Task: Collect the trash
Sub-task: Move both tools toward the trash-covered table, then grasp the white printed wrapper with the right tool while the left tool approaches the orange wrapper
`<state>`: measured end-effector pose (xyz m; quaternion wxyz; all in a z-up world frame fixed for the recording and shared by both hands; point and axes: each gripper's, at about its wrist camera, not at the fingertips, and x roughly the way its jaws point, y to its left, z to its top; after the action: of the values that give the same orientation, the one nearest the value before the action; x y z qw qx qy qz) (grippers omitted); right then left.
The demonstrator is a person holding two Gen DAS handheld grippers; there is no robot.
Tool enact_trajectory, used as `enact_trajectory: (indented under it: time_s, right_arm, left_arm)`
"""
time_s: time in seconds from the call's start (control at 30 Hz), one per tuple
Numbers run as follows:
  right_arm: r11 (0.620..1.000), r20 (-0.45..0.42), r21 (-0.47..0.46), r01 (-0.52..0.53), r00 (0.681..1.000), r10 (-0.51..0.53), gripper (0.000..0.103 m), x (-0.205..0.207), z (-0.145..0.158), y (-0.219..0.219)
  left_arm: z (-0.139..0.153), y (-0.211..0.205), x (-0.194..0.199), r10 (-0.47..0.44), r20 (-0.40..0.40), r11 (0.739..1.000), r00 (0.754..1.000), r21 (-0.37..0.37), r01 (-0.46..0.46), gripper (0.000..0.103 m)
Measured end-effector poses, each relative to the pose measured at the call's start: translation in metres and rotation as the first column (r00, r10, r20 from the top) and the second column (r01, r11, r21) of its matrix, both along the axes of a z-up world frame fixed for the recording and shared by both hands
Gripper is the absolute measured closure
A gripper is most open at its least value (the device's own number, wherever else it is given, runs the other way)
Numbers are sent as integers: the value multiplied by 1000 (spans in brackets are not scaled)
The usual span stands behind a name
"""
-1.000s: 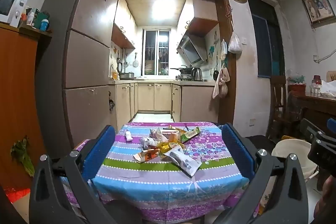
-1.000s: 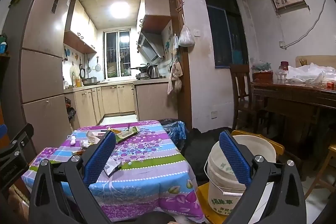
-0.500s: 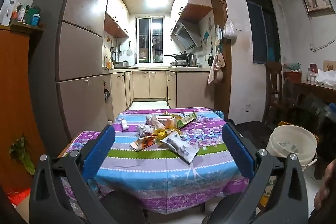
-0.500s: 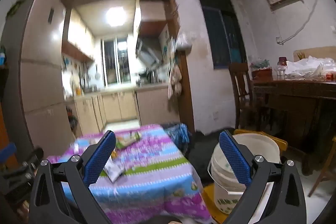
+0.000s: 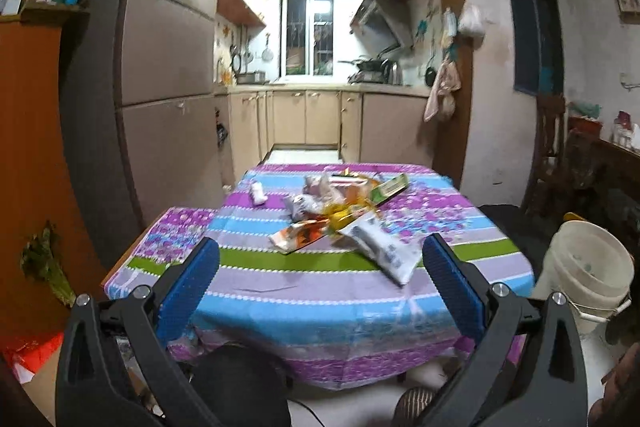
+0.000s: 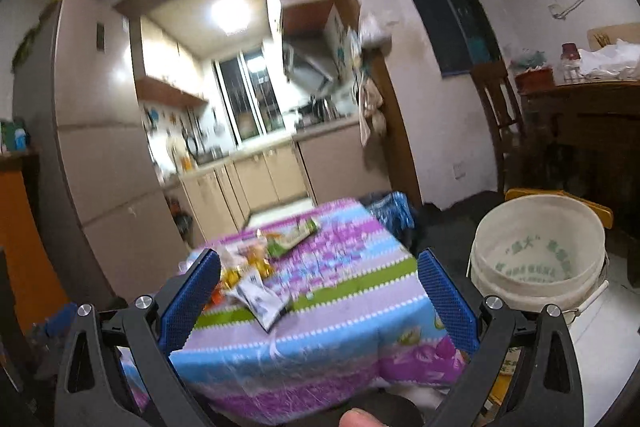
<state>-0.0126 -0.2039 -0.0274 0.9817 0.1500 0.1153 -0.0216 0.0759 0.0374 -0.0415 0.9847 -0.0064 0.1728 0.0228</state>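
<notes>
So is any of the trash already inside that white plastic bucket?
No, the white plastic bucket looks empty inside, and the wrappers lie on the table.

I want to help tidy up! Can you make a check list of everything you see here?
Surface: table under a striped, flowered cloth.
Job's things: wrapper pile mid-table; white packet nearest; green box behind; small white bottle apart to the left; white bucket on the floor beside the table.
Clutter: nothing seen beyond the trash.
Grippers: left gripper and right gripper both open, holding nothing, short of the table.
Cables: thin dark cord on the floor.
Surroundings: kitchen, fridge, wooden chair.
</notes>
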Motion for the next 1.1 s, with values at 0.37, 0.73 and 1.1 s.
enact_trajectory:
  time_s: [0.37,0.73,1.1]
  right_arm:
    - [994,-178,-64,-86,981,73,5,89,-11,36]
    - [963,-264,-211,-169,958,110,5,154,-15,73]
    - [938,-384,-227,-262,909,161,5,209,-36,89]
  left_arm:
    - [-17,22,60,-3,-119,998,993,66,11,5]
    - [-39,43,108,16,-218,994,976,113,9,5]
    - [-57,59,136,23,-293,992,956,125,15,5]
